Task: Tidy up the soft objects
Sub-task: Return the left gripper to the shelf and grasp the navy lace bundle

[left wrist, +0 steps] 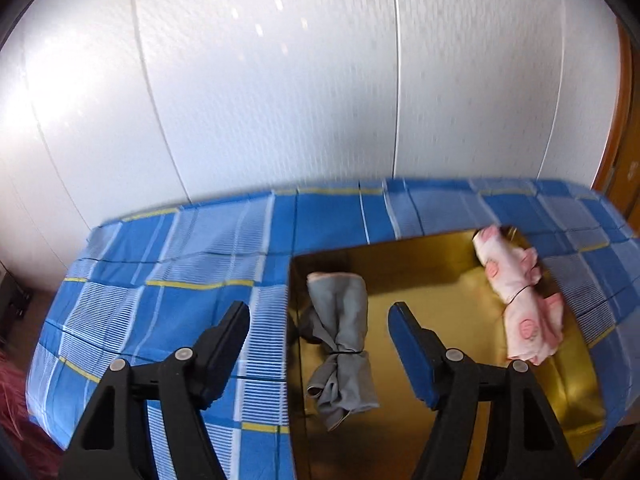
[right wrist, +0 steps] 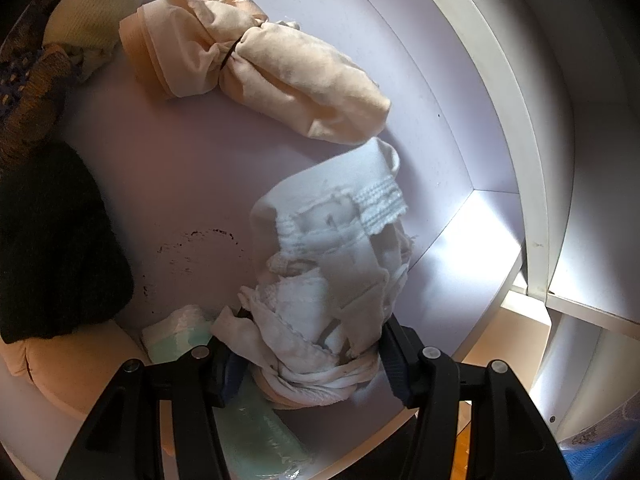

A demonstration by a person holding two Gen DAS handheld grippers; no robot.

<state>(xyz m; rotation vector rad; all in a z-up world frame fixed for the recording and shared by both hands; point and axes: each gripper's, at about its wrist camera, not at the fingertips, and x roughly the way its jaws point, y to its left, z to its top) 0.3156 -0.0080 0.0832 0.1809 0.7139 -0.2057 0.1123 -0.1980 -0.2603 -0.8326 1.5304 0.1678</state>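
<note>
In the left wrist view a gold box (left wrist: pixel 420 264) sits on a blue checked tablecloth (left wrist: pixel 180 256). Inside lie a grey cloth roll (left wrist: pixel 340 340) tied with a band and a pink patterned roll (left wrist: pixel 516 304) against the right wall. My left gripper (left wrist: pixel 320 332) is open and empty above the grey roll. In the right wrist view my right gripper (right wrist: pixel 308 356) is shut on a white lace-trimmed cloth bundle (right wrist: pixel 332 268) over a white shelf surface (right wrist: pixel 192 184). A beige cloth roll (right wrist: pixel 256 64) tied with a band lies farther back.
White wall panels (left wrist: pixel 280 80) stand behind the table. On the shelf, a black garment (right wrist: pixel 52 248) lies at left, a cream knit item (right wrist: pixel 96 4) and a brown patterned fabric (right wrist: pixel 32 92) at top left, a pale green packet (right wrist: pixel 180 332) near the gripper. A white shelf frame (right wrist: pixel 516 128) curves at right.
</note>
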